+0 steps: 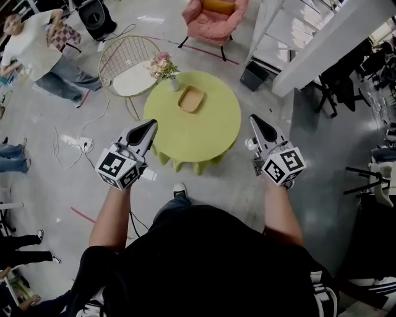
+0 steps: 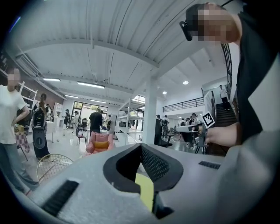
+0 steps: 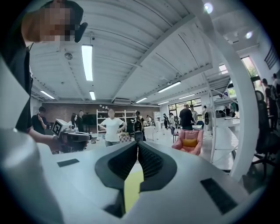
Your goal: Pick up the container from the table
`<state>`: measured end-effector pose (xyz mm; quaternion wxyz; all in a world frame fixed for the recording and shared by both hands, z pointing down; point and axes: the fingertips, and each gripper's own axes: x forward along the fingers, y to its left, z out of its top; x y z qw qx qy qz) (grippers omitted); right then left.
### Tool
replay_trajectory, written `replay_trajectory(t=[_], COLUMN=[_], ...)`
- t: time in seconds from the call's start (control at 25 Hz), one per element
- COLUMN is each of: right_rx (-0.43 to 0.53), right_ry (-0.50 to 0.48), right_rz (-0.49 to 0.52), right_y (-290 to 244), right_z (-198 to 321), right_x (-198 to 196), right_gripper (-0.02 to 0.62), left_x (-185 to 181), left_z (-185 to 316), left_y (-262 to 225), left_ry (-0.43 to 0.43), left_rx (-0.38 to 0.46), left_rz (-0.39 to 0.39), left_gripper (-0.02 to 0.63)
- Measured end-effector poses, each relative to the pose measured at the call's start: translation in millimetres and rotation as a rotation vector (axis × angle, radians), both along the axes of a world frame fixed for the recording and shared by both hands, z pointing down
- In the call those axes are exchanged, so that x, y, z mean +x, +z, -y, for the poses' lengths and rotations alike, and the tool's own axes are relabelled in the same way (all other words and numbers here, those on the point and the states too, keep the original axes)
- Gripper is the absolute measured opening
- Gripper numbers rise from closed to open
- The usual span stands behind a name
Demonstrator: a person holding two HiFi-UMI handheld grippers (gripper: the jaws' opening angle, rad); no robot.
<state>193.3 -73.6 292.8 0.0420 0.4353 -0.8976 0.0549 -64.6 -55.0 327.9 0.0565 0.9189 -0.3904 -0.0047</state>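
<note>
A shallow tan container (image 1: 190,99) lies on the far half of a round yellow-green table (image 1: 210,136), beside a vase of flowers (image 1: 164,67). My left gripper (image 1: 151,125) hovers at the table's near left edge with its jaws together and nothing in them. At the near right edge my right gripper (image 1: 253,119) is likewise shut and empty. Both point level towards the table, short of the container. In the left gripper view the left gripper (image 2: 141,146) shows its tips meeting; the right gripper (image 3: 138,144) looks the same in its own view. Neither gripper view shows the container.
A wire chair (image 1: 127,62) stands at the table's far left and a pink armchair (image 1: 213,15) behind it. A grey bin (image 1: 253,75) and white shelving (image 1: 297,31) are at the far right. A person (image 1: 37,49) stands far left, with cables and a power strip (image 1: 77,143) on the floor.
</note>
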Motion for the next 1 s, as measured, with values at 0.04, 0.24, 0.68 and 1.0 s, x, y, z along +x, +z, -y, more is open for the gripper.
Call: replay_trajectory(t=[0.04,0.24,0.68,1.0], right_rx=[-0.001,0.001,0.03,0.046], right_ry=[0.003,0.008,0.023,0.01], right_rz=[-0.002,-0.001,-0.019,-0.019], right_y=[0.0,-6.6,-25.9,-32.0], right_z=[5.9,25.5,57.5,69.8], right_x=[-5.2,-29.6,-61.3,-79.3], right_gripper=[0.011,0.011,0.011,0.011], left_x=[-4.1,-21.1,-61.6,-90.9], left_z=[7.3,30.7,53.2,54.1], left_y=[-0.1,-3.1,-14.7,-12.6], left_ry=[0.006,0.033,0.029,-0.009], left_rx=[0.002,0.009,0.039,0.041], left_rz=[0.001,-0.014,-0.049,-0.059], left_gripper=[0.015,0.015,0.015,0.015])
